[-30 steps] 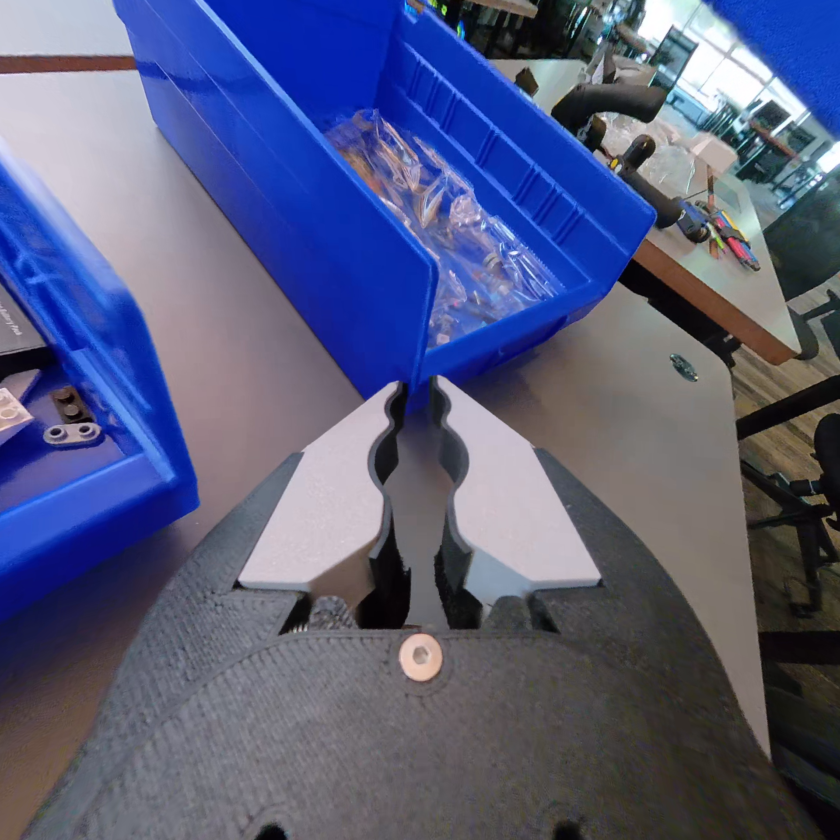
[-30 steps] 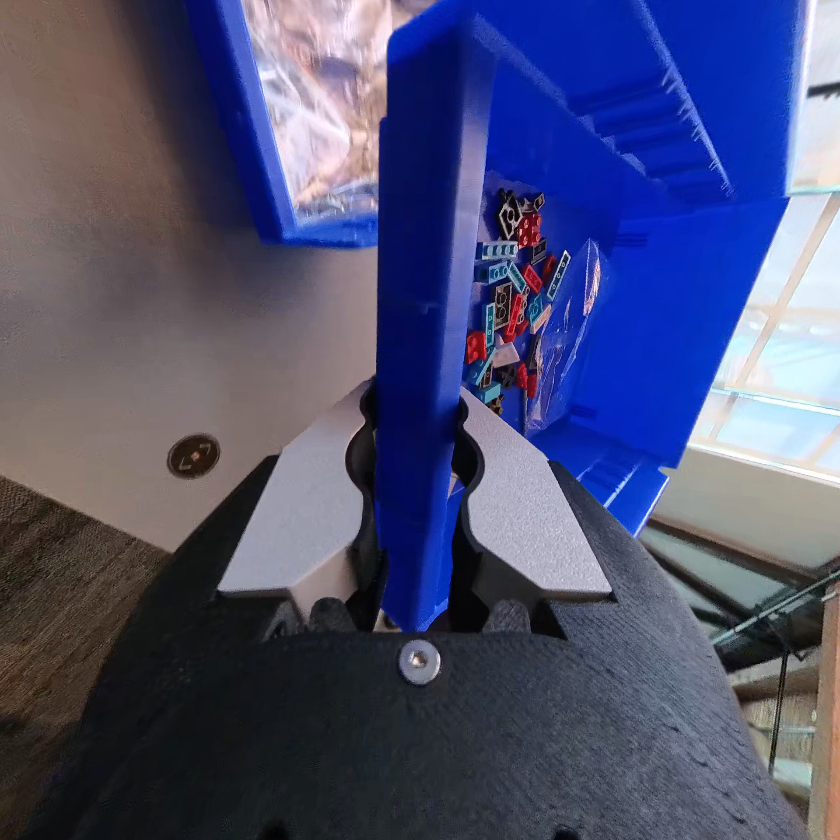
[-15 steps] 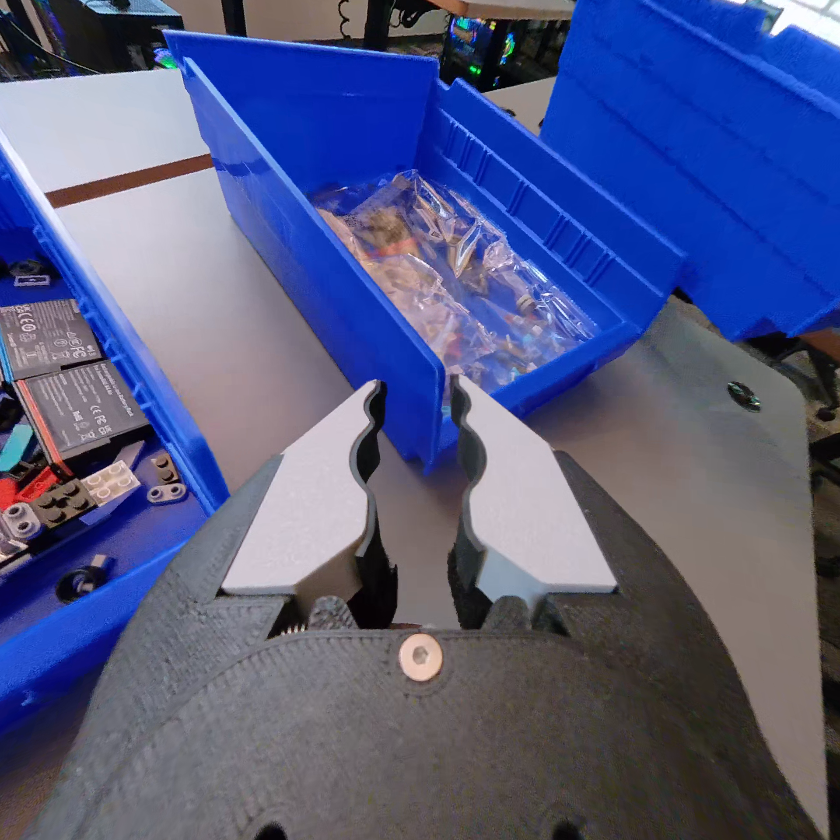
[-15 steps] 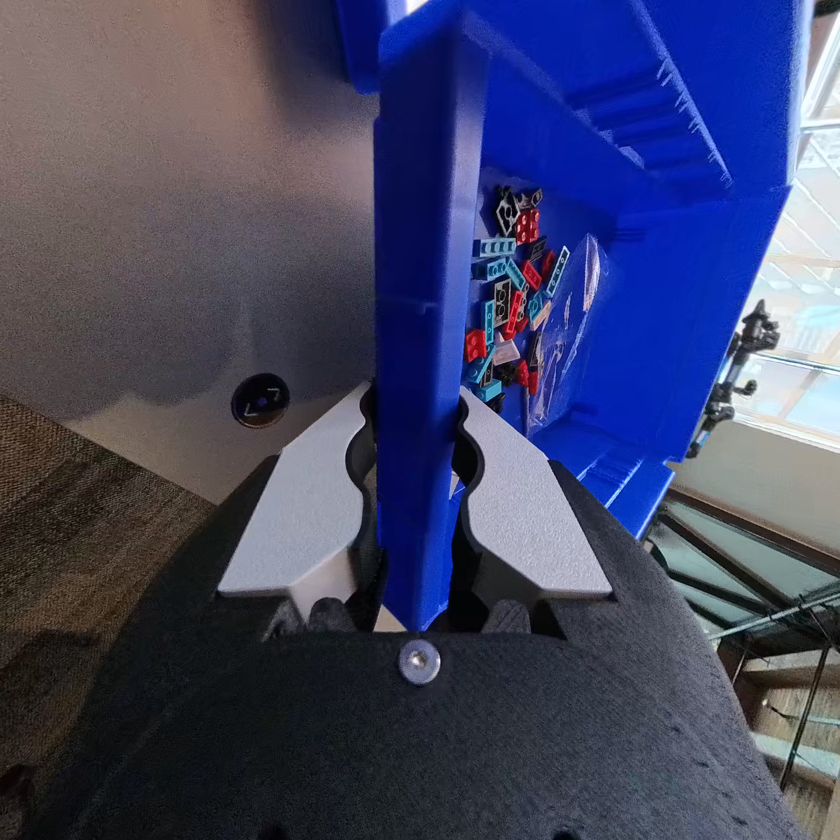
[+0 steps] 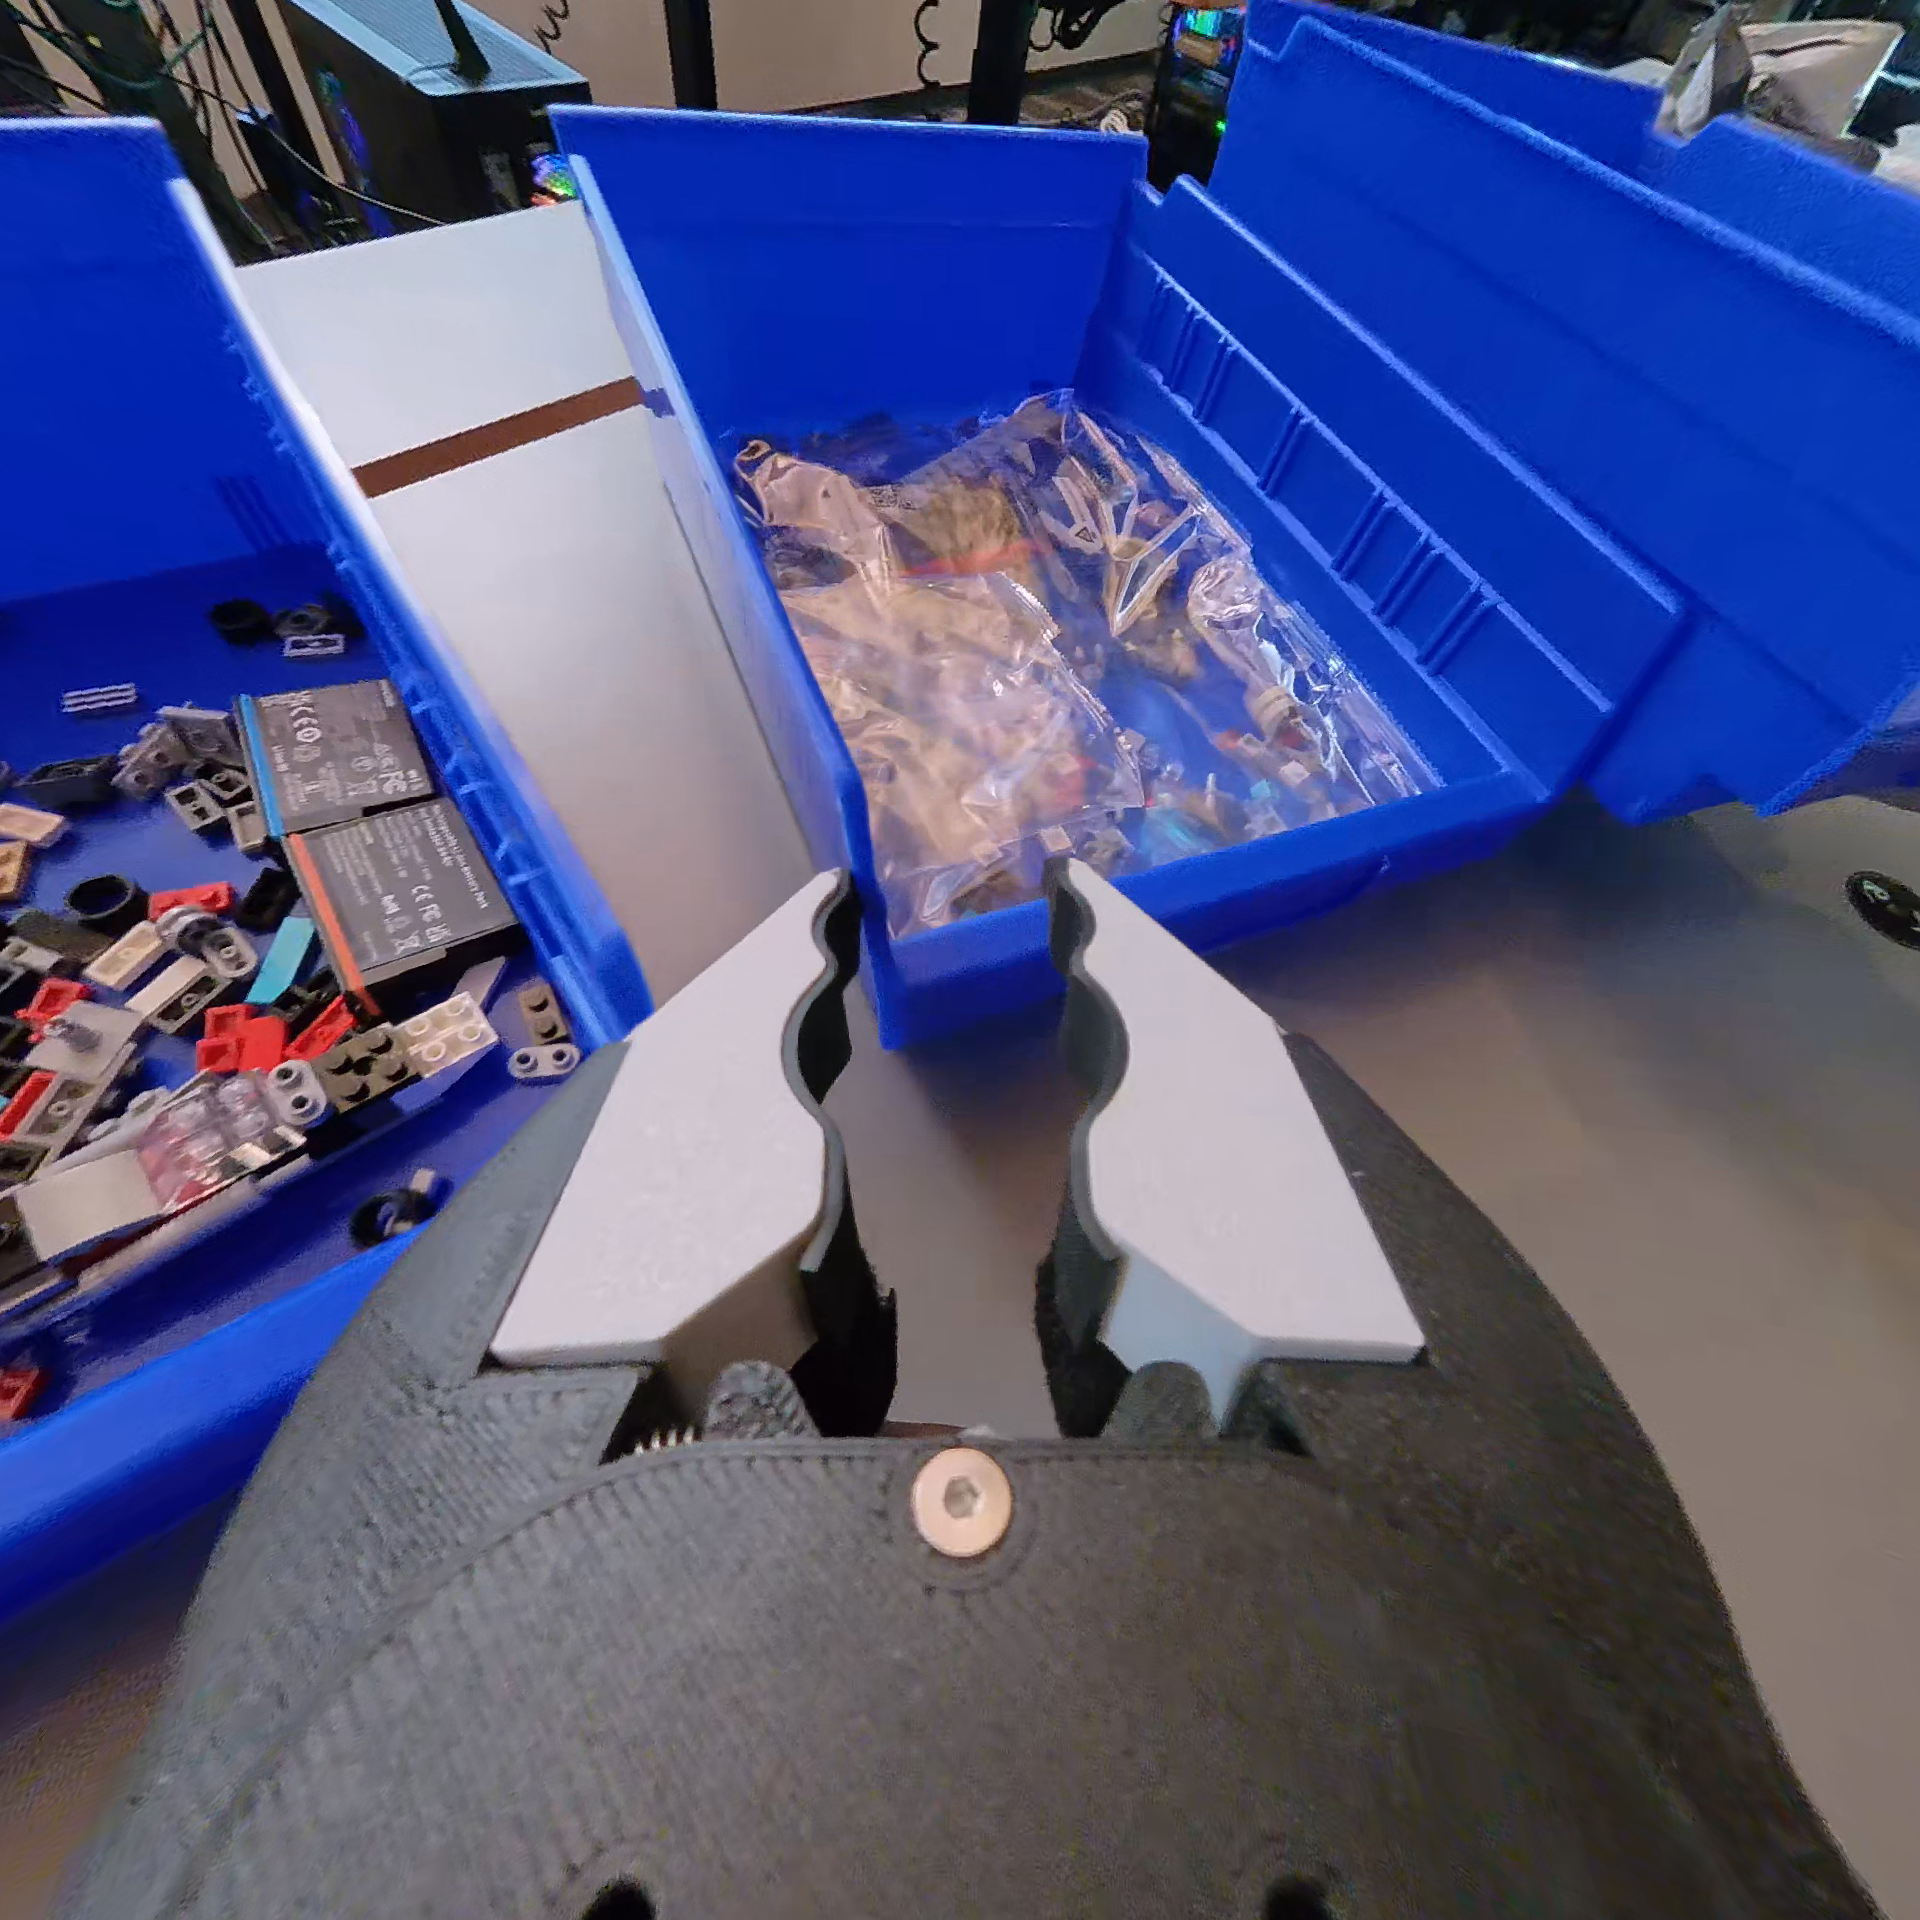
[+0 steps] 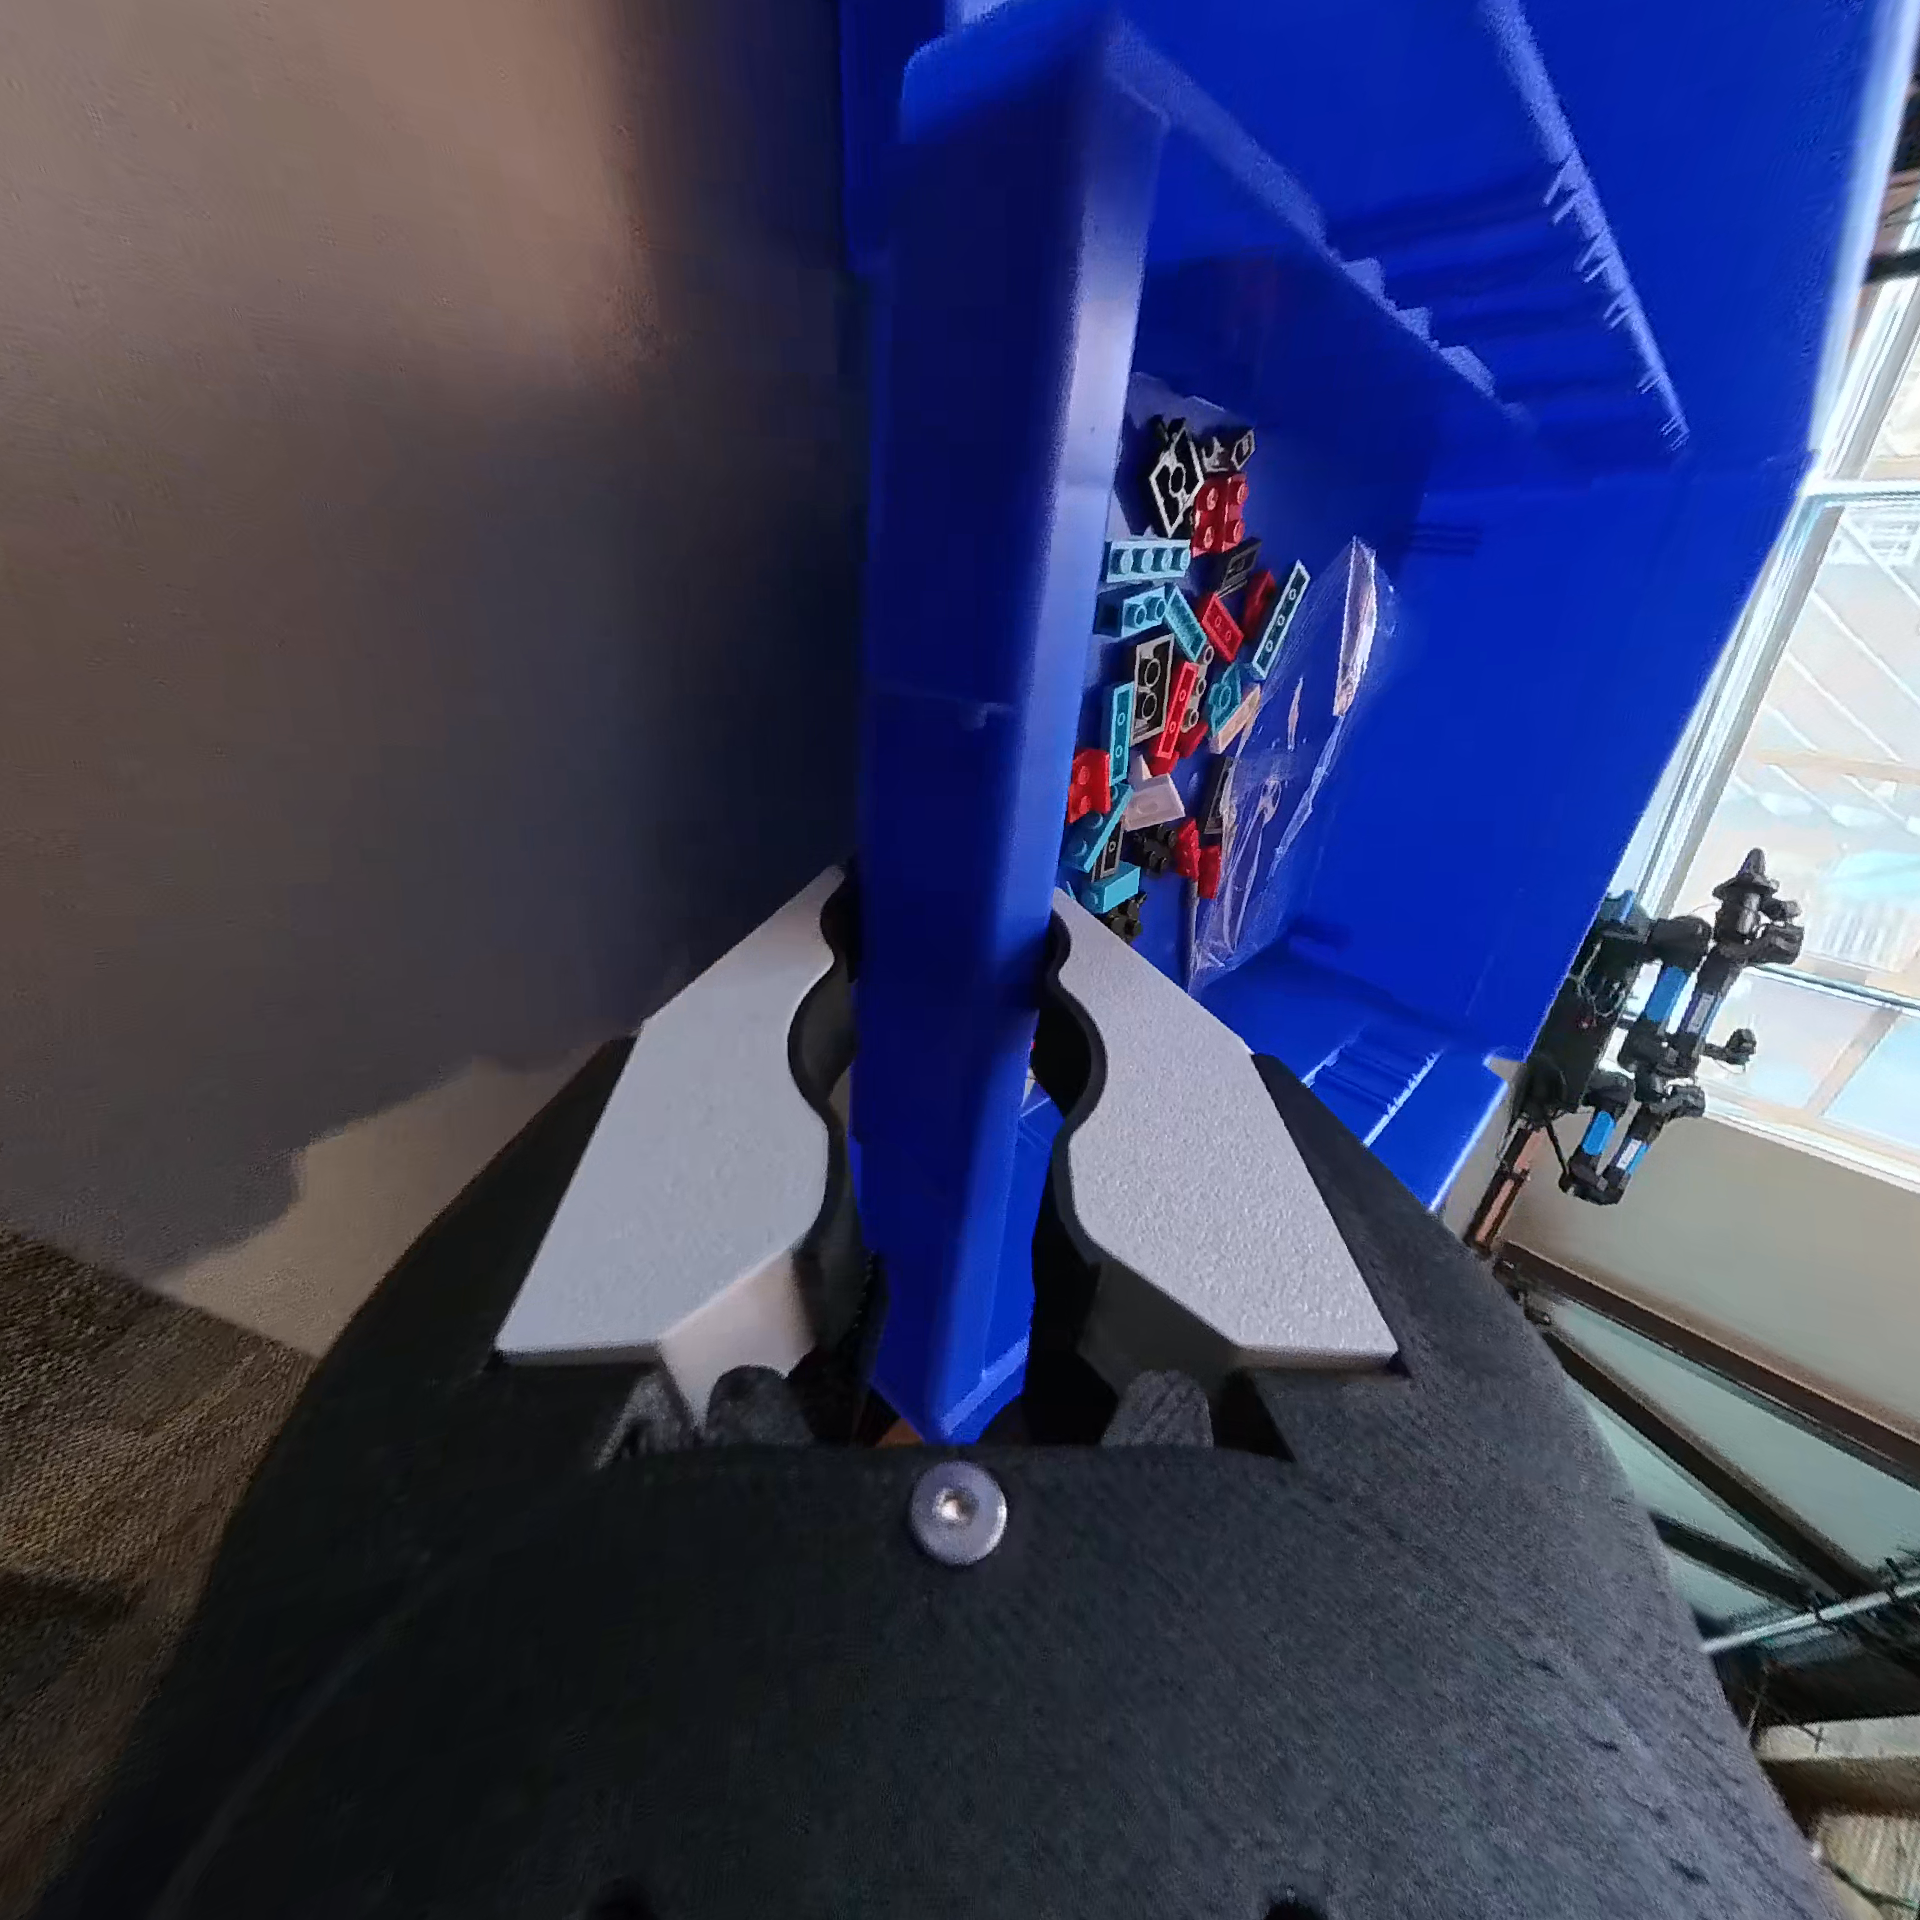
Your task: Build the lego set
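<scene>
Right tongs [image 6: 951,935]: clenched on the wall of your tilted blue plastic bin [image 6: 997,520]; loose lego bricks [image 6: 1164,675] at 1 o'clock.
Left tongs [image 5: 951,904]: released, empty, nearer the blue bag-filled bin [image 5: 862,270] at 12.
Axis: the held wall runs straight ahead.

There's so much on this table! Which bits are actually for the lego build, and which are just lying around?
For the build:
- loose bricks in the blue bin gripped by the right tongs
- clear bags in the middle bin
- mixed pieces in the left bin
- the open, empty left tongs

Just lying about:
- two dark labelled packs
- camera rig by the window
</scene>
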